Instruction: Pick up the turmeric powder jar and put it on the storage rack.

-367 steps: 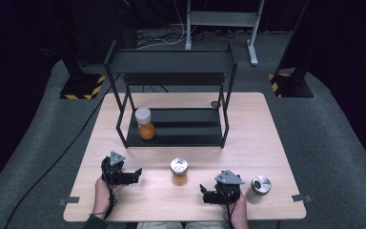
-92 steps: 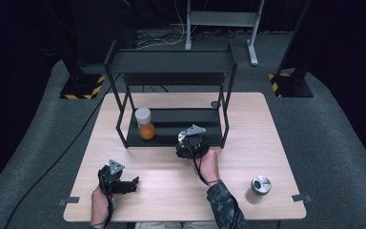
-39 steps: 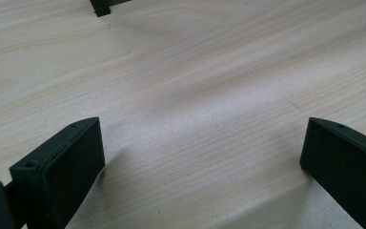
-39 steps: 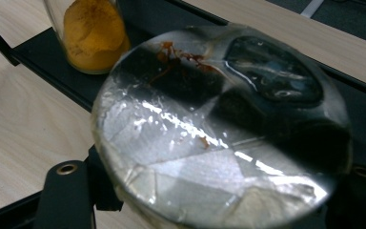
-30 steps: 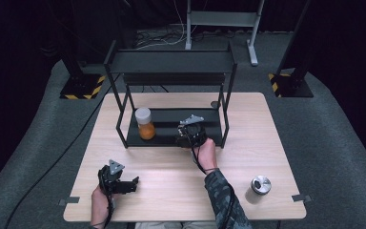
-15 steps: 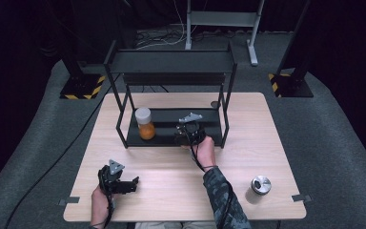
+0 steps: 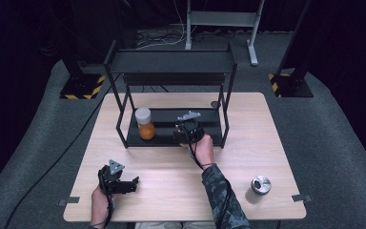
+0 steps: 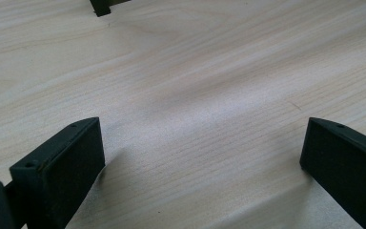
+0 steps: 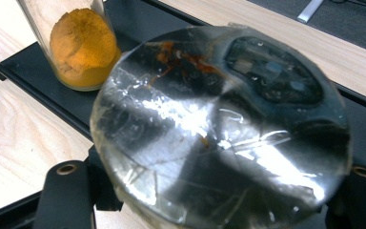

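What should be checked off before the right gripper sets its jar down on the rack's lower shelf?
1. Grip on the jar: ok; the right gripper is shut on it, its shiny lid facing the right gripper view's camera.
2. Jar over the lower shelf: ok; the gripper is at the shelf's front edge, between the posts.
3. Room beside the orange-powder jar: ok; it stands upright to the left, apart from the held jar.
4. Jar's base touching the shelf: cannot tell; the gripper hides it.
5. Left gripper out of the way: ok; open over the table, far from the rack.
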{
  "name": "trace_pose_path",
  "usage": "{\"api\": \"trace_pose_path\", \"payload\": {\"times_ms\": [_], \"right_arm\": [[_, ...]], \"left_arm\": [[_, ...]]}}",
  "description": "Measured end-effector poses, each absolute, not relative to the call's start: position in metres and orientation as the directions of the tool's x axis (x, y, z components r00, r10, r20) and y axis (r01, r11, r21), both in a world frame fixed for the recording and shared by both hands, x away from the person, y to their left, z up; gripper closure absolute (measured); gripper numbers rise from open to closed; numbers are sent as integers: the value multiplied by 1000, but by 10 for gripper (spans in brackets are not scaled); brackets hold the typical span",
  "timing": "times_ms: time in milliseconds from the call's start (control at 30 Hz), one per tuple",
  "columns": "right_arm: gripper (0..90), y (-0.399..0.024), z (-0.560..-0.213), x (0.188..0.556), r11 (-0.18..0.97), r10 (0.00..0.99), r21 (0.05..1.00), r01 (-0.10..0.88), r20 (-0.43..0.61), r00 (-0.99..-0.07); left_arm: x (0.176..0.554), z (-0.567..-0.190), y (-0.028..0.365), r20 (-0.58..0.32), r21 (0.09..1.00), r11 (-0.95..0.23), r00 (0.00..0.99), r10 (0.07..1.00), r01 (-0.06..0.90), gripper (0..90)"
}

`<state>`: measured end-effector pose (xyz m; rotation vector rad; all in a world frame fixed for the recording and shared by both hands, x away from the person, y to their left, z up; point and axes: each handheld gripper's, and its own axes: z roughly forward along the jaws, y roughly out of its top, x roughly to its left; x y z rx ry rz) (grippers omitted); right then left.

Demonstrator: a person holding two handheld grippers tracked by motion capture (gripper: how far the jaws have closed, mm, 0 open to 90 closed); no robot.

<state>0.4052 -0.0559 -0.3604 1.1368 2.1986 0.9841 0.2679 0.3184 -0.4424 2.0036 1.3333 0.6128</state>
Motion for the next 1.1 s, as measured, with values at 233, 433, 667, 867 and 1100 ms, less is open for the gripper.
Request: {"api": "trace_pose_path", "payload": {"times_ms": [233,433,667,867,1100], "right_arm": [[304,-53,-360,408,401,833,770,496,-81,-547],[305,-50,-360,411,404,831,770,495,-83,-550],[305,-47,-361,414,397,831,774,493,-76,-551],[305,-45,-361,415,401,829,773,492,-77,-554],[305,-42,-362,418,397,829,772,496,-71,-554]], "left_arm": [[268,-443,318,29,731,-275,374,927,624,7],[268,-443,318,29,731,-275,374,927,624,7],[268,-443,318,29,732,-275,374,927,624,8],[268,-443,318,29,732,-274,374,927,624,8],[268,-443,318,28,732,-274,374,927,624,8]]}}
